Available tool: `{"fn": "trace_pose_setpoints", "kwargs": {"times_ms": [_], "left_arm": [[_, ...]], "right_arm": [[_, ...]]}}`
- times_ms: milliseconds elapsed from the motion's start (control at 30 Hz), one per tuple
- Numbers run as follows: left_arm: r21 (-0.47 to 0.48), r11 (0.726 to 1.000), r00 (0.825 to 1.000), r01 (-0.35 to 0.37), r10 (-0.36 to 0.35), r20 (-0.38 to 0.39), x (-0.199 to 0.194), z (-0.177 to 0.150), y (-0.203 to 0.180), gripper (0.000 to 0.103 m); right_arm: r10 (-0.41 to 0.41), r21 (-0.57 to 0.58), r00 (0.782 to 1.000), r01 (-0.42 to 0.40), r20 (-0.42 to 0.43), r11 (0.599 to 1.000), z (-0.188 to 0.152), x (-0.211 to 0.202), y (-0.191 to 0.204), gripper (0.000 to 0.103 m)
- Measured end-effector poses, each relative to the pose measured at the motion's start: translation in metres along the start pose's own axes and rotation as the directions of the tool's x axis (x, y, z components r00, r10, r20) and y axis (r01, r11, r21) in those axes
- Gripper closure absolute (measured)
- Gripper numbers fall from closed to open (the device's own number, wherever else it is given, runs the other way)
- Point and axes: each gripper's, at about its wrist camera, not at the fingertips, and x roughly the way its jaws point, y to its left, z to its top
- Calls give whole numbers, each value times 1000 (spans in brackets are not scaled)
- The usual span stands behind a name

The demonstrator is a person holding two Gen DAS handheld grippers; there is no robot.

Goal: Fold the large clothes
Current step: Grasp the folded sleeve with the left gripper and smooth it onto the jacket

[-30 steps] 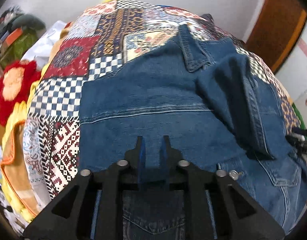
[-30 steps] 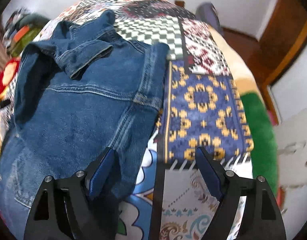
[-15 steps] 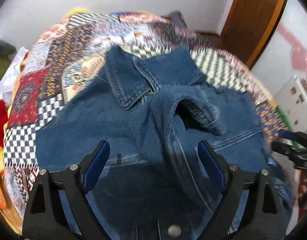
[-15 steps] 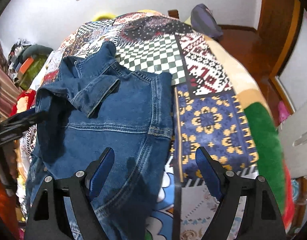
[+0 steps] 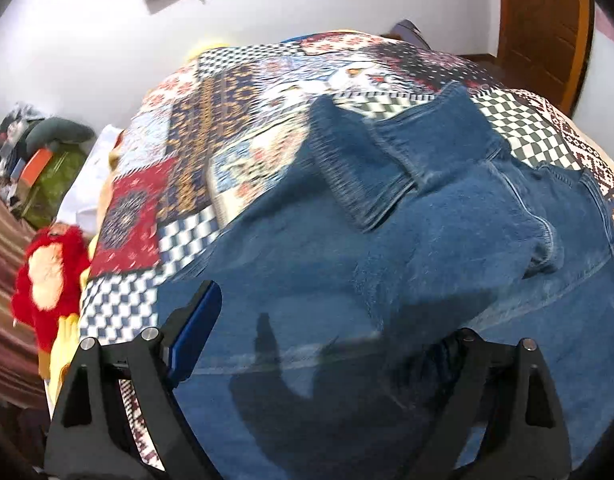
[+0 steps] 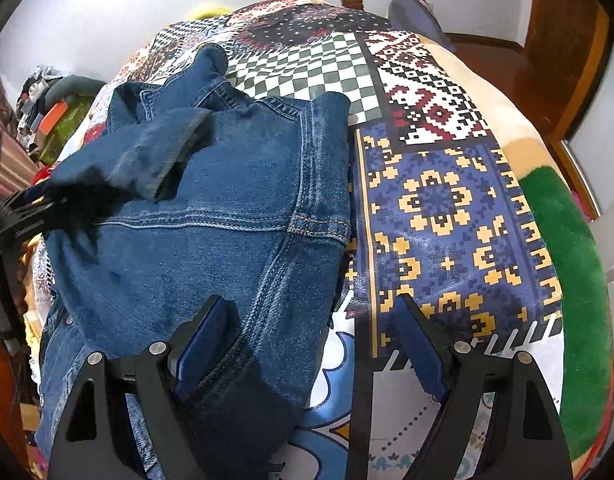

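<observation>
A blue denim jacket (image 5: 387, 280) lies back-up on a patchwork bedspread (image 5: 227, 152), with a sleeve folded across its back and the collar at the far end. My left gripper (image 5: 319, 340) is open and empty above the jacket's lower back; its right finger is hidden against dark cloth. In the right wrist view the jacket (image 6: 211, 240) fills the left half, its sleeve cuff (image 6: 167, 160) lying on top. My right gripper (image 6: 315, 344) is open and empty, straddling the jacket's right side edge. The left gripper shows at the left edge of the right wrist view (image 6: 23, 212).
A red plush toy (image 5: 51, 272) and a heap of clothes and boxes (image 5: 39, 160) lie left of the bed. A wooden door (image 5: 543, 28) stands at the far right. A green blanket edge (image 6: 567, 264) runs along the bed's right side.
My left gripper has opened, letting go of the denim, and has risen and tilted back over the jacket. My right gripper has stayed open and pulled back slightly.
</observation>
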Motion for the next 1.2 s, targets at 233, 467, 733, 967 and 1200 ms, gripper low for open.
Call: {"fn": "trace_pose_setpoints", "kwargs": {"times_ms": [233,467,733,967,1200], "left_arm": [[-204,979,998,24,-34,-45,-3,-57,57,8],[-299,953,995,54,-75,-60,0,-95,70,7],[-287,954,992,84,-106,-62,-16,-97,59,8],[98,995,1000,-10,13,-24,-23,-70,-6,8],[183,982,998,49,-40,-55,7,-44,-24,36]], "right_arm": [[-15,-18,1000,15,11,1000,-1,1,4,18],[-45,-40,999,45,13,998,-2,2,7,18],[-85,-41,996,85,11,996,-3,3,10,18],[-105,-8,994,105,-1,994,-2,2,11,17],[-102,-11,995,102,-10,995,-3,0,10,17]]}}
